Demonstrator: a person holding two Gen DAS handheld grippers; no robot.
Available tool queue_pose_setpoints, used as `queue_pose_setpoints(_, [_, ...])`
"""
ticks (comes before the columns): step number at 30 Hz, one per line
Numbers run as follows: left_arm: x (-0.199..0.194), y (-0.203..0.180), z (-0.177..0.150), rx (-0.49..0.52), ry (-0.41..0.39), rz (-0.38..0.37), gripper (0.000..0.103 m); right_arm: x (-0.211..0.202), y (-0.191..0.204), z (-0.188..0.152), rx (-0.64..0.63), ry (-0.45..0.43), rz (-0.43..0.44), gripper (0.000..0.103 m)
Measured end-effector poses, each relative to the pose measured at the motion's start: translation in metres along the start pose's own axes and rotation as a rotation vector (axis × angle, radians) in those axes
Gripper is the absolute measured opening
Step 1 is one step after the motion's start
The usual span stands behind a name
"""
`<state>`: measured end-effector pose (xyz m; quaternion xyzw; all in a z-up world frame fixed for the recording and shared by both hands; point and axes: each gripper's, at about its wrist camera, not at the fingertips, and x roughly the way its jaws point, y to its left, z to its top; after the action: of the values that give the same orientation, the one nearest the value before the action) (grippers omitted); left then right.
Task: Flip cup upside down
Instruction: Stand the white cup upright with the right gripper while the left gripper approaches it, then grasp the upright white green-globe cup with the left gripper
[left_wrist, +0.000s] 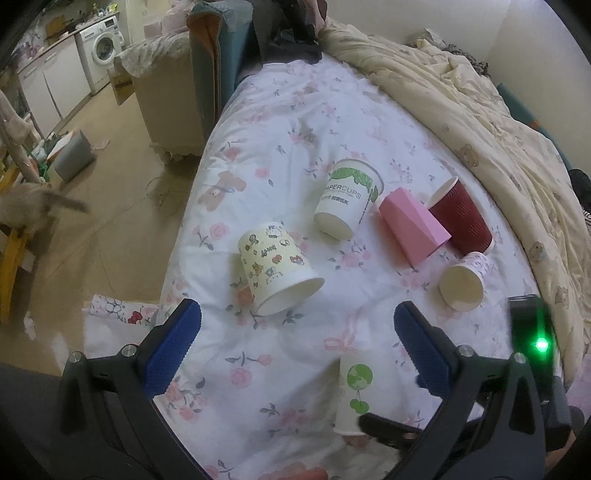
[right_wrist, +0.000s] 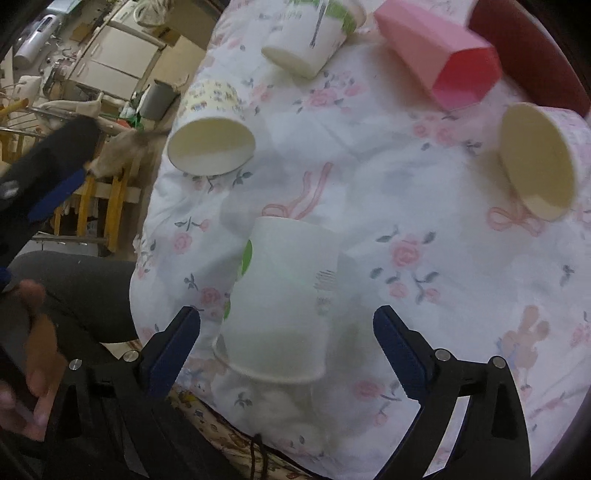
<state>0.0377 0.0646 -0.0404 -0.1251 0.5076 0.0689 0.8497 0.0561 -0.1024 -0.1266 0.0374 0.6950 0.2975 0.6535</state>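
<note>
The white cup with green print (right_wrist: 280, 302) stands upside down on the flowered bedspread (right_wrist: 424, 192), between the spread fingers of the right gripper (right_wrist: 286, 328); whether they touch it is hard to say. The left gripper (left_wrist: 295, 325) is spread too, holding nothing. Beyond lie a cartoon cup (left_wrist: 275, 267), a green-leaf cup (left_wrist: 345, 199), a pink box (left_wrist: 413, 225), a red cup (left_wrist: 461, 218) and a small pink cup (left_wrist: 465, 282), all tipped over.

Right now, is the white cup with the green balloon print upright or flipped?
Flipped: the white cup stands rim-down on the bedsheet, closed base on top, between the right gripper's open fingers.
</note>
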Motion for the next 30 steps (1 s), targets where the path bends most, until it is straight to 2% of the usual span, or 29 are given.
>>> queue_pose_setpoints(3, [0.004,0.003,-0.001,-0.025,0.039,-0.034,0.103,-0.031,-0.008,-0.012,0.031,-0.126,-0.028,0.097])
queue_pose_setpoints(4, [0.008,0.003,-0.002,-0.033,0.060,-0.045,0.103,-0.042,-0.013,-0.017,0.048,-0.168,-0.014,0.097])
queue_pose_setpoints(7, [0.020,0.003,-0.010,-0.047,0.123,-0.048,0.103,-0.070,-0.025,-0.029,0.106,-0.259,0.007,0.097])
queue_pose_setpoints(10, [0.028,-0.004,-0.019,-0.033,0.177,-0.074,0.103,-0.091,-0.027,-0.037,0.116,-0.338,-0.030,0.097])
queue_pose_setpoints(13, [0.044,-0.016,-0.031,-0.046,0.315,-0.155,0.102,-0.111,-0.034,-0.048,0.150,-0.428,-0.079,0.097])
queue_pose_setpoints(15, [0.050,-0.022,-0.035,-0.090,0.369,-0.178,0.102,-0.117,-0.034,-0.055,0.152,-0.467,-0.092,0.097])
queue_pose_setpoints(18, [0.060,-0.037,-0.040,-0.090,0.412,-0.150,0.102,-0.117,-0.038,-0.068,0.168,-0.485,-0.100,0.097])
queue_pose_setpoints(20, [0.070,-0.044,-0.043,-0.086,0.454,-0.165,0.100,-0.112,-0.043,-0.068,0.187,-0.470,-0.087,0.097])
queue_pose_setpoints(22, [0.083,-0.046,-0.046,-0.091,0.504,-0.154,0.087,-0.105,-0.051,-0.065,0.224,-0.448,-0.058,0.097])
queue_pose_setpoints(24, [0.085,-0.047,-0.047,-0.102,0.507,-0.144,0.088,-0.106,-0.060,-0.063,0.256,-0.455,-0.019,0.097])
queue_pose_setpoints(27, [0.091,-0.055,-0.047,-0.061,0.509,-0.128,0.088,-0.108,-0.063,-0.062,0.267,-0.474,-0.031,0.097])
queue_pose_setpoints(30, [0.103,-0.055,-0.049,-0.073,0.552,-0.108,0.087,-0.105,-0.066,-0.063,0.296,-0.469,-0.008,0.097])
